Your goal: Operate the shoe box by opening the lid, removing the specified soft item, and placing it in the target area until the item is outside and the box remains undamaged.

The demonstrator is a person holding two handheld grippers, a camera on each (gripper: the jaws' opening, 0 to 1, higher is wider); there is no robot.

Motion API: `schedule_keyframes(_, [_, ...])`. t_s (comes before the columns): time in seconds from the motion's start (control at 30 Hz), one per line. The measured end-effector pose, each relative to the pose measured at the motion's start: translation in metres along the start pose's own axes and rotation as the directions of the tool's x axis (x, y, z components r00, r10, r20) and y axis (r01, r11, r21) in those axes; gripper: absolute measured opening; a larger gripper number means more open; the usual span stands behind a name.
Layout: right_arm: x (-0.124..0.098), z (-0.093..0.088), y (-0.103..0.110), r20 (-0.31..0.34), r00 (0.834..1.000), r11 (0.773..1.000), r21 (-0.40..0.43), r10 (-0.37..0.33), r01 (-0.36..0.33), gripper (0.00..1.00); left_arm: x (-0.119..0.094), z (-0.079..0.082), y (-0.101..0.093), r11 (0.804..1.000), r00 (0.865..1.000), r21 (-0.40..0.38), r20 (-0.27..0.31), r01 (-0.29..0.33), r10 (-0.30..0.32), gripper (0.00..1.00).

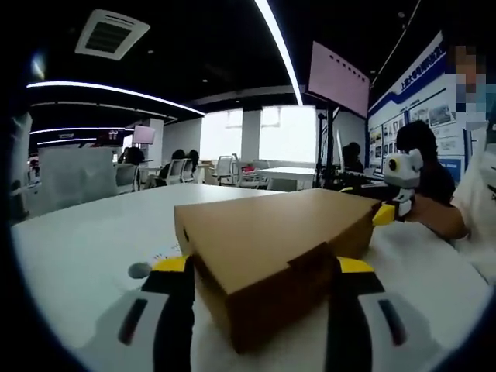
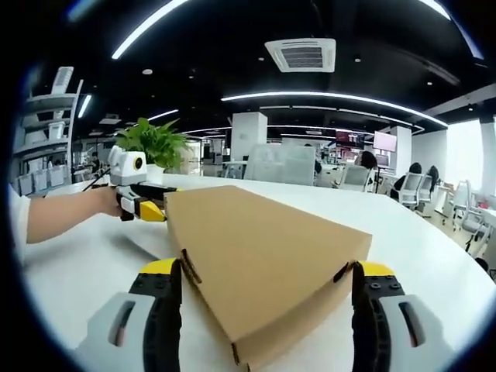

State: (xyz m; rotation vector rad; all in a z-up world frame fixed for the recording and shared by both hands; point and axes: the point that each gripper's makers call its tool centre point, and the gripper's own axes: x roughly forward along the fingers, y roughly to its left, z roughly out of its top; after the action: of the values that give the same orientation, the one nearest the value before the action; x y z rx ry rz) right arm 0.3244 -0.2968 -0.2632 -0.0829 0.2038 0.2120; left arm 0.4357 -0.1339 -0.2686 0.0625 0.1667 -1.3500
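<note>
A closed brown cardboard shoe box (image 1: pixel 279 232) lies on the white table (image 1: pixel 85 248). One end of it sits between the wide-apart jaws of my left gripper (image 1: pixel 262 267), which is open, with yellow tips beside the box's side walls. My right gripper (image 1: pixel 391 209), held in a hand, is at the far end. In the right gripper view the box (image 2: pixel 256 240) points a corner at me. My right gripper (image 2: pixel 267 271) straddles it, open. The left gripper (image 2: pixel 143 208) shows at the far corner. The box's contents are hidden.
A small grey round object (image 1: pixel 139 270) lies on the table by the left jaw. A potted plant (image 2: pixel 159 143) stands behind the far gripper. Office chairs (image 2: pixel 411 186) and seated people ring the neighbouring tables. A person's sleeve (image 1: pixel 480 201) is at the right.
</note>
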Motion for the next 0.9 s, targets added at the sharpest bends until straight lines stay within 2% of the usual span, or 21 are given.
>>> schedule_keyframes(0.3, [-0.002,-0.001,0.001,0.014,1.000,1.000,-0.006,0.019,-0.018,0.92,-0.004,-0.001,-0.006,1.000,1.000,-0.003,0.002,-0.014,0.014,0.72])
schedule_keyframes(0.43, [-0.003,-0.001,0.002,0.013,0.999,0.999,-0.011,0.035,-0.035,0.92,-0.007,-0.001,-0.008,1.000,0.999,-0.004,-0.022,-0.025,0.025,0.71])
schedule_keyframes(0.9, [-0.007,-0.001,0.007,0.024,0.998,0.998,-0.017,0.065,-0.065,0.92,-0.019,-0.003,-0.019,0.998,0.997,-0.013,0.047,-0.063,0.064,0.71])
